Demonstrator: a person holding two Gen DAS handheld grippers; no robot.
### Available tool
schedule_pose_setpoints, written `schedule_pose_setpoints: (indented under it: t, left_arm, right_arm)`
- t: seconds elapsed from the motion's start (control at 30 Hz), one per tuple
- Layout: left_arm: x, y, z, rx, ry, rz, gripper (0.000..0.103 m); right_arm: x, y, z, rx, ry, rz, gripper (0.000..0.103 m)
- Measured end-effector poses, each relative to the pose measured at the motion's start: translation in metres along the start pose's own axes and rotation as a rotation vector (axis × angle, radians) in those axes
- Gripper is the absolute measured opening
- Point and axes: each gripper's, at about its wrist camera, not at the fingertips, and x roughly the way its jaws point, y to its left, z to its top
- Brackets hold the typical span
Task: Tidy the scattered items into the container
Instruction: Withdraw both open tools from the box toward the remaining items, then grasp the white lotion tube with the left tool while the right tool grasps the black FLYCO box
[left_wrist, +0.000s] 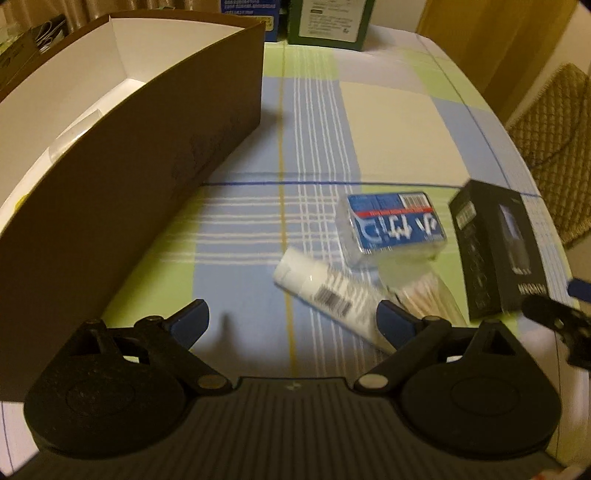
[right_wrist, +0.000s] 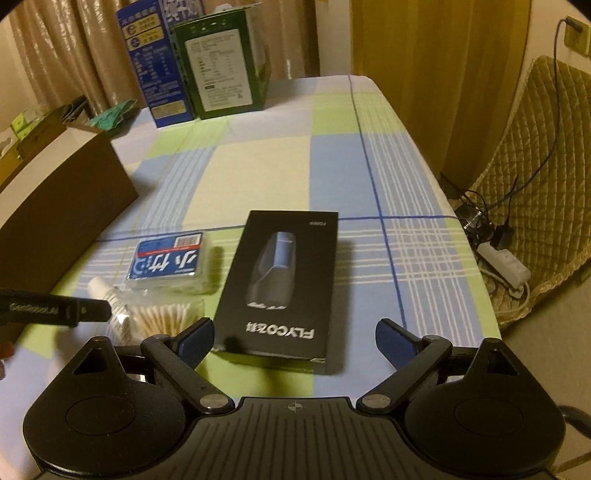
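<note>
A brown cardboard box (left_wrist: 155, 122), white inside, stands at the left on the checked cloth (right_wrist: 266, 162). Right of it lie a white tube (left_wrist: 317, 291), a clear swab pack (right_wrist: 166, 317), a blue-labelled clear case (right_wrist: 170, 262) and a matte black carton (right_wrist: 288, 284). Left gripper (left_wrist: 291, 321) and right gripper (right_wrist: 295, 339) both gape, empty

beige curtains (right_wrist: 74, 55), quilted chair (right_wrist: 535, 184), dim light

A checked tablecloth (right_wrist: 280, 162) bears a black box (right_wrist: 284, 284) and brown container (left_wrist: 140, 155).
</note>
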Motion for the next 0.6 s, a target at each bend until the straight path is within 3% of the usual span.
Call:
schedule_pose_setpoints:
  t: [0.2,0.33,0.4,0.5,0.6]
  left_arm:
    - [0.025,-0.002,0.013,-0.019,0.011,0.035,0.095]
    - [0.036,-0.004,0.017,-0.038,0.017,0.016,0.094]
    - [0.040,-0.008,0.016,-0.023,0.022,0.010,0.088]
    - [0.040,-0.018,0.010,0.076,0.005,0.050,0.078]
    - [0.035,-0.013,0.002,0.127,-0.020,0.024,0.068]
  right_arm:
    - [0.008,-0.005,0.004,0.015,0.014,0.001,0.092]
    - [0.014,-0.004,0.004,0.011,0.024,0.006,0.092]
    - [0.016,-0.002,0.005,0.005,0.028,0.008,0.092]
    - [0.018,-0.002,0.005,-0.002,0.028,0.014,0.092]
    - [0.020,-0.003,0.006,-0.010,0.030,0.018,0.092]
